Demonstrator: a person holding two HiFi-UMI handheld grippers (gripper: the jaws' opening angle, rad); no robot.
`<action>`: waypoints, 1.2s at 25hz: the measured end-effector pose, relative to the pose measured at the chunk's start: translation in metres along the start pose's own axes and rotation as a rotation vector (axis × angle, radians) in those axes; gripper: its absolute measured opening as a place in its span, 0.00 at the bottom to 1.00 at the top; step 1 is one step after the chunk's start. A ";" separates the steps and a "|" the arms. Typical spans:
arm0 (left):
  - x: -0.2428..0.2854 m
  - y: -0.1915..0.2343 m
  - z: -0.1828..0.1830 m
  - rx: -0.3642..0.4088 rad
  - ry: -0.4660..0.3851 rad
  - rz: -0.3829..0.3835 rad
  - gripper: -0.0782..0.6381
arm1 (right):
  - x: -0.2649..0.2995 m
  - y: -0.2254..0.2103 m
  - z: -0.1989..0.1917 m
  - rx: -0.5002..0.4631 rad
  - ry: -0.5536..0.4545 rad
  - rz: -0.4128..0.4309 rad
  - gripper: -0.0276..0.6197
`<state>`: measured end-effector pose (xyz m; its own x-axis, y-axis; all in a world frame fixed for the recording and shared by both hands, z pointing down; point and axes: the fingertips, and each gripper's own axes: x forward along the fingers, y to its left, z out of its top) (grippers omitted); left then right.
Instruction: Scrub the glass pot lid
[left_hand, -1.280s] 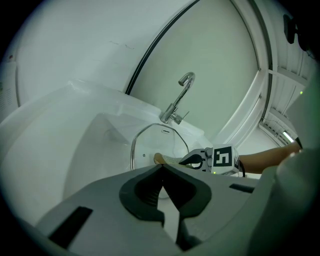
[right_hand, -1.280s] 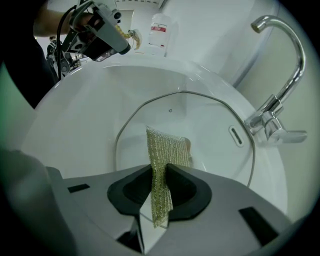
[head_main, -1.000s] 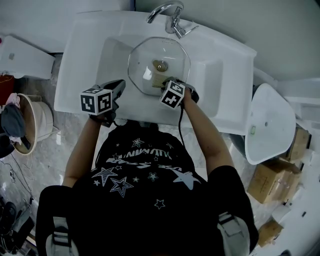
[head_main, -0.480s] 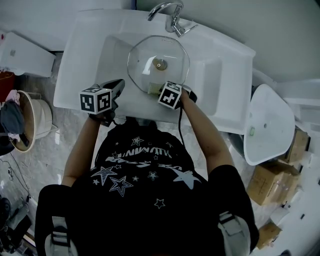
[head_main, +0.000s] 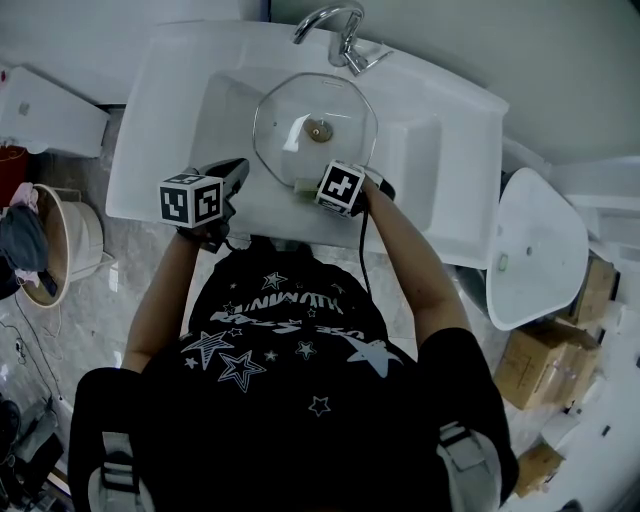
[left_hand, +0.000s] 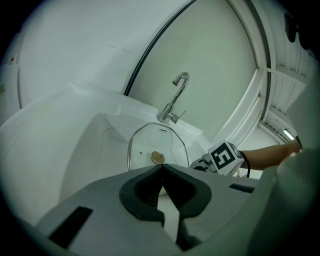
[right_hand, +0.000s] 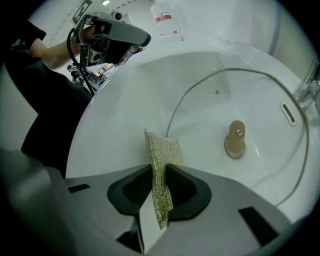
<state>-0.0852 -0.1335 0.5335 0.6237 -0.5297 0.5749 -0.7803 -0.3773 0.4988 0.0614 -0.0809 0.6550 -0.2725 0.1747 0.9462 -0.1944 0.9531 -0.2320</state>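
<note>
The glass pot lid (head_main: 300, 115) lies in the white sink (head_main: 425, 150) with its tan knob (head_main: 320, 127) up. My right gripper (head_main: 318, 186) is shut on a gold-green scrub sponge (head_main: 306, 185) at the lid's near rim. In the right gripper view the sponge (right_hand: 159, 150) stands on edge between the jaws, left of the knob (right_hand: 235, 139) and the lid (right_hand: 260, 105). My left gripper (head_main: 238, 170) hovers over the sink's near-left rim, shut and holding nothing. Its view shows the lid (left_hand: 145, 147) ahead of the left gripper (left_hand: 161, 167), apart from it.
A chrome faucet (head_main: 335, 25) rises behind the lid. A plastic bottle (right_hand: 165, 20) stands on the far counter. A loose white basin (head_main: 535, 250) and cardboard boxes (head_main: 540, 365) lie on the floor at right, a pale bucket (head_main: 60, 245) at left.
My right gripper has drawn the sponge back across the lid toward its near edge and slightly left. The left gripper has stayed where it was.
</note>
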 end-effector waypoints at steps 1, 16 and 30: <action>0.001 0.000 0.001 0.001 0.000 -0.001 0.12 | -0.001 0.001 0.002 0.004 -0.008 0.014 0.17; 0.014 0.014 0.021 -0.009 -0.008 -0.019 0.12 | -0.084 -0.087 0.047 -0.128 -0.166 -0.405 0.15; 0.022 0.034 0.030 -0.051 -0.002 -0.006 0.12 | -0.115 -0.154 0.092 -0.420 -0.148 -0.759 0.14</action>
<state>-0.0996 -0.1803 0.5434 0.6281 -0.5292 0.5704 -0.7730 -0.3409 0.5349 0.0359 -0.2710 0.5610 -0.3356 -0.5493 0.7653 -0.0182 0.8160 0.5777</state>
